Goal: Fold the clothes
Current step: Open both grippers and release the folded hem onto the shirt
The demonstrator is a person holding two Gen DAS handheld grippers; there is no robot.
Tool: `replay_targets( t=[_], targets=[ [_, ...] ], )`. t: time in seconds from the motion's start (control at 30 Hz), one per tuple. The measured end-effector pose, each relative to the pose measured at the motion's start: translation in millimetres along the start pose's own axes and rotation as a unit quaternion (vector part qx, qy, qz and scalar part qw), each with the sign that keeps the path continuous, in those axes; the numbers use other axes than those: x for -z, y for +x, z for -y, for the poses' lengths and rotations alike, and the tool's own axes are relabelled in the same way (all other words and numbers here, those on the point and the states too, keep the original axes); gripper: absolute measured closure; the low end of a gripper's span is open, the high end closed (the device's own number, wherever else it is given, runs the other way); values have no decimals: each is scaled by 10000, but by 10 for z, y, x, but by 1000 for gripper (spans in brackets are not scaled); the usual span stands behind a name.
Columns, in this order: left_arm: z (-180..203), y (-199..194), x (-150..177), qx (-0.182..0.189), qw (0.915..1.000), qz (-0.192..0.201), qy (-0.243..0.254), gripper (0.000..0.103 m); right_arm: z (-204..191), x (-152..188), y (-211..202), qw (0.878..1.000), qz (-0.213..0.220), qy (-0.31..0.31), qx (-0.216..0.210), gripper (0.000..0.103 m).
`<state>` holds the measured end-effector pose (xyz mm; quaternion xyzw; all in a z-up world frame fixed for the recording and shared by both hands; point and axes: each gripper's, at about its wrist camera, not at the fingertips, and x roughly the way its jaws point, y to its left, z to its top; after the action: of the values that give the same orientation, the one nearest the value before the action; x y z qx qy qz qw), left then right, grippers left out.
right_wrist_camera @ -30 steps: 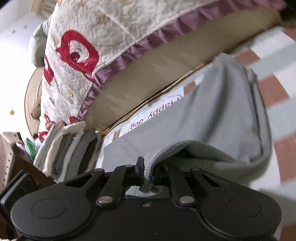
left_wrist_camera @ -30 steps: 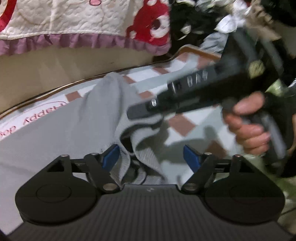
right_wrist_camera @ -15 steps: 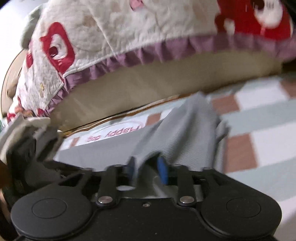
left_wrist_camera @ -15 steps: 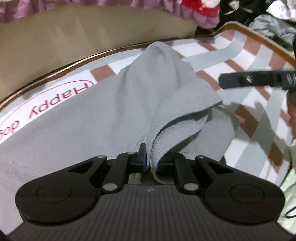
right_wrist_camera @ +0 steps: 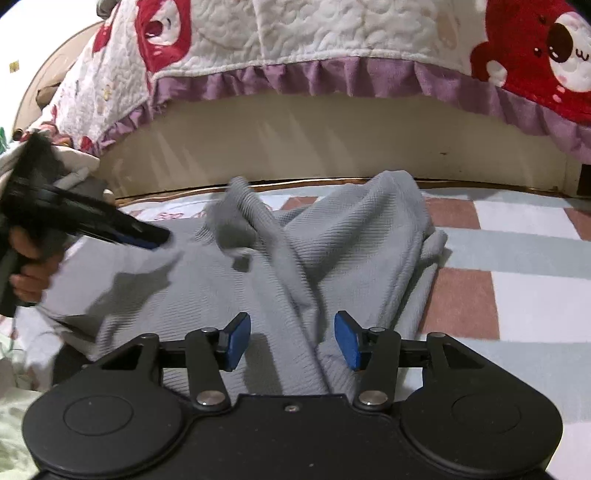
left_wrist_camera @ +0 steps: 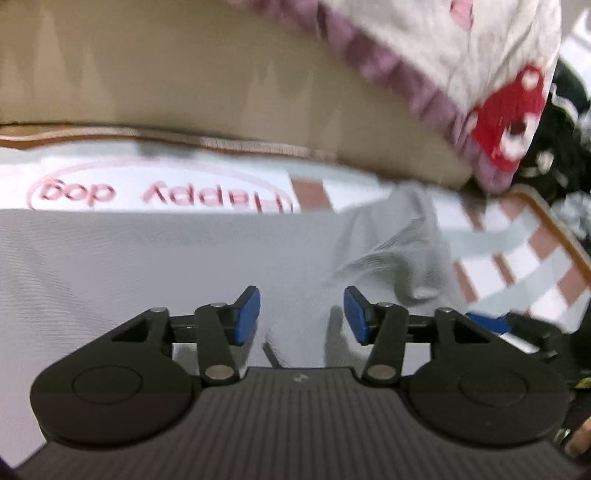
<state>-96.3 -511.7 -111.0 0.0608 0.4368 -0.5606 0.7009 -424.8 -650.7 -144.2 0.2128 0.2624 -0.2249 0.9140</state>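
The grey ribbed knit garment (right_wrist_camera: pixel 229 295) lies on the checked mat (right_wrist_camera: pixel 517 258), its sleeves now dropped crosswise over the body: that fold looks laid. Both the left gripper (left_wrist_camera: pixel 302 315) and right gripper (right_wrist_camera: pixel 292 341) have just been opening, jaws apart, nothing pinched.

Each black tool (right_wrist_camera: pixel 291 341) has blue pads (right_wrist_camera: pixel 236 341) and silver pivot screws.

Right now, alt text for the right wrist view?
The right gripper, jaws open, hangs over a rumpled grey garment on a checked mat. At left, a hand holds the left gripper above the cloth; a quilt hangs behind.
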Motion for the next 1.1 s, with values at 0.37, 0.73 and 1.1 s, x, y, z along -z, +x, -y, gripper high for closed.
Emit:
replay_targets(
  t=[0.37, 0.73, 1.1],
  targets=[
    [465, 172, 544, 23, 9855, -1334, 1047, 30, 480, -60, -69, 9714, -636, 1351, -1844, 97],
    [290, 99, 589, 77, 9881, -1533, 41, 63, 454, 246, -152, 9608, -1580, 1828, -1362, 97],
    [819, -170, 469, -1007, 9887, -199, 1095, 45, 880, -145, -151, 9747, -298, 2140, -569, 60]
  ],
)
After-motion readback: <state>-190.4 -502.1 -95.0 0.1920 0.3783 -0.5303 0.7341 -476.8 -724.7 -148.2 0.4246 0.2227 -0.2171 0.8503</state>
